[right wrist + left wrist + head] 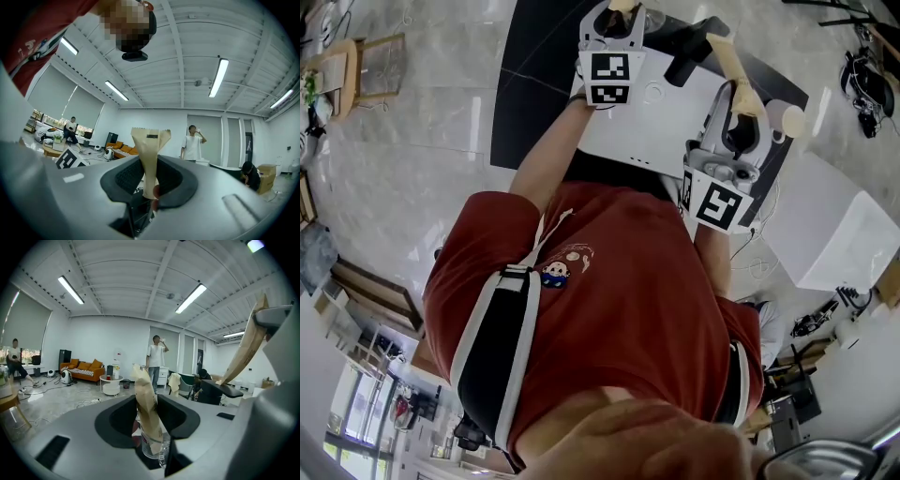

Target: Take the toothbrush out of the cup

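A clear glass cup (152, 446) sits between the jaws of my left gripper (151, 452), whose pads seem to press on its sides. A toothbrush in a tan paper wrapper (145, 401) stands upright in that cup. My right gripper (150, 197) is shut on a second tan-wrapped toothbrush (150, 154), held free of the cup. In the head view the left gripper (619, 14) reaches over the white table (661, 117). The right gripper (739, 98) is beside it, with its wrapped toothbrush (727, 56) slanting up to the left. That toothbrush (246, 348) also shows in the left gripper view.
A black object (694, 56) lies at the table's far side and a pale round thing (787, 120) at its right end. A white box (834, 234) stands to the right. A person (154, 359) stands in the room near an orange sofa (84, 369).
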Action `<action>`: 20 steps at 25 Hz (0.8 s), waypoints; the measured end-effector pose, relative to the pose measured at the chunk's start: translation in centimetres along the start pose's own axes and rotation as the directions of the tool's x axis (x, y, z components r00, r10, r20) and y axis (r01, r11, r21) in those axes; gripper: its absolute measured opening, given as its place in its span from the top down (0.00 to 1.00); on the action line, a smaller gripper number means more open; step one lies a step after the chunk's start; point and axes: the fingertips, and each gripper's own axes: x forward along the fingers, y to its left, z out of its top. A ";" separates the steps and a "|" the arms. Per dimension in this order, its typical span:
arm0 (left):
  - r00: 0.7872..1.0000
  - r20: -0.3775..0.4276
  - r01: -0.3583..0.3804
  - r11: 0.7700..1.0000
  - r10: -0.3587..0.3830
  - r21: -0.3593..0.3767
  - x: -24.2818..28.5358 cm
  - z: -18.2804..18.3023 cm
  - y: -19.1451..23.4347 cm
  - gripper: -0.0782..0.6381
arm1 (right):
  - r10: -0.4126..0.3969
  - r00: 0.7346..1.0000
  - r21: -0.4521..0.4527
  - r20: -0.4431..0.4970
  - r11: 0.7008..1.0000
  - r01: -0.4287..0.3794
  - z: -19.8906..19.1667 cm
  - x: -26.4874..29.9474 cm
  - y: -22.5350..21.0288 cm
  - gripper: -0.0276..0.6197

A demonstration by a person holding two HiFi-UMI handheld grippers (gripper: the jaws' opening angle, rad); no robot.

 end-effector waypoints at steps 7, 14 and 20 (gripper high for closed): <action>0.999 -0.001 -0.034 0.999 0.034 0.018 -0.1 0.4 0.2 0.78 | -0.001 1.000 -0.002 0.004 1.000 0.001 0.1 -0.1 0.1 0.83; 0.997 0.073 -0.032 0.999 0.029 0.037 -1.4 2.2 -0.1 0.80 | -0.009 1.000 0.007 0.024 1.000 0.009 0.5 -0.5 -0.2 0.83; 0.990 0.137 -0.037 0.996 0.027 0.077 -3.3 4.5 -0.5 0.81 | -0.010 0.998 0.012 0.054 1.000 0.009 1.4 -1.0 -0.6 0.83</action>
